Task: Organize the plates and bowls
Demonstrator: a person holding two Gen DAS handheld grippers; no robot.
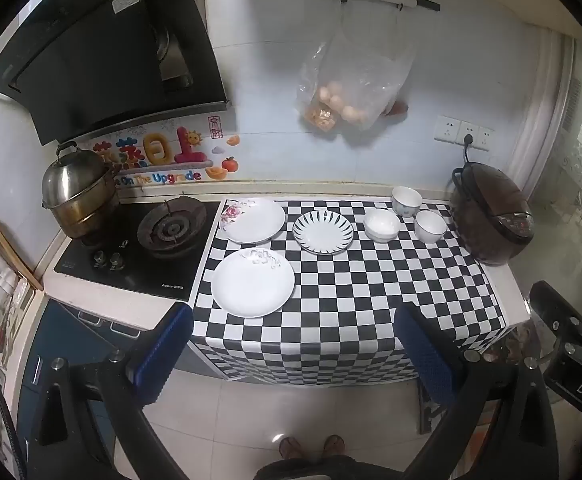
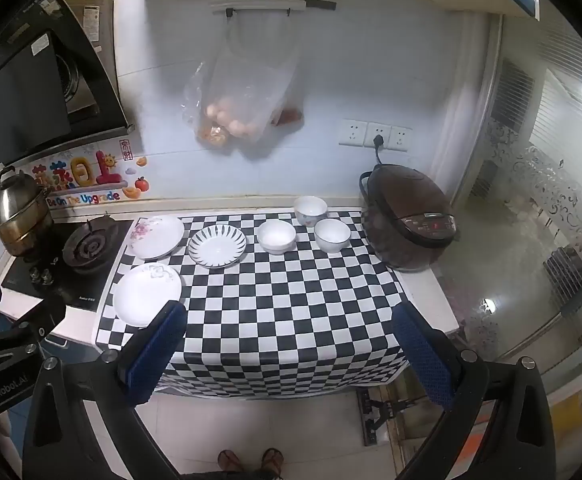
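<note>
**Desk:** Plates and bowls, where did they sit, left to right from the stove?

**Photographer:** All six lay apart on the checkered cloth [image 1: 331, 300]. Just right of the gas stove [image 1: 147, 240] were the pink-flowered plate [image 1: 252, 220] and, nearer the counter's front edge, the grey-flowered plate [image 1: 253, 282]. Further right from the stove came the striped-rim plate [image 1: 323, 233], then the plain white bowl [image 1: 381, 226], the blue-patterned bowl [image 1: 406, 201] against the wall side, and the dark-rimmed bowl [image 1: 430, 226], nearest the rice cooker [image 1: 493, 220].

**Desk:** Anything stacked?

**Photographer:** Nothing. No plate sat on another, no bowl was nested. As I judged it, the sorting had not begun; everything remained to gather.

**Desk:** And the grippers?

**Photographer:** Both hung short of the counter, over the floor, well back from the stove. The left gripper [image 1: 293, 352] had its jaws spread wide and held nothing. The right gripper [image 2: 291, 350] was likewise spread wide and empty.

**Desk:** First move?

**Photographer:** Probably the grey-flowered plate, closest to the left gripper, though that was only my guess.
</note>
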